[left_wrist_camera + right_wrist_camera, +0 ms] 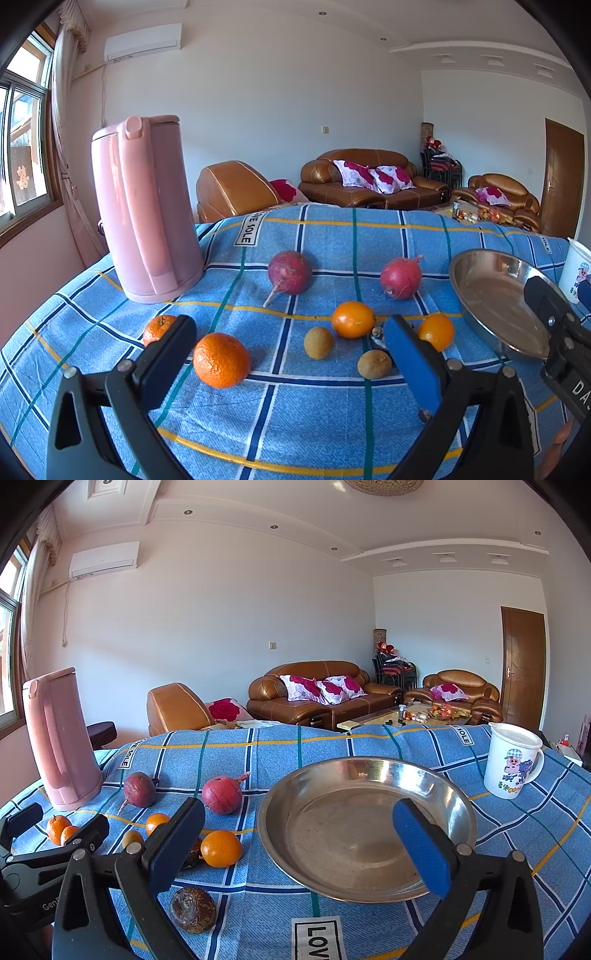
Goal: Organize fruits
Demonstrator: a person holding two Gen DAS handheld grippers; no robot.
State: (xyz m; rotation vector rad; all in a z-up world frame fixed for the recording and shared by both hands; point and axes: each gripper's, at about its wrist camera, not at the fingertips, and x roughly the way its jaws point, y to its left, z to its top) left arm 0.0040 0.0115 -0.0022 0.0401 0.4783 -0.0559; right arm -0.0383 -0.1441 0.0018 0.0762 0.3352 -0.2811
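Lying between the gaping left claw (pixel 291 354) fingers, a mandarin (pixel 221 360)

A woven, matt checked cloth (pixel 258 753) is spread over the tabletop. The metal dish (pixel 354 827) is seen polished and reflective, faintly scuffed inside. The pink kettle (pixel 144 210) is moulded in smooth plastic with a dull sheen. The mandarin (pixel 221 360) is pitted and matt-skinned; the mug (pixel 511 764) is glossy.

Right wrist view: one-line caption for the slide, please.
Open right tongs hover over an empty steel bowl on the blue checked cloth, oranges and radishes to its left.
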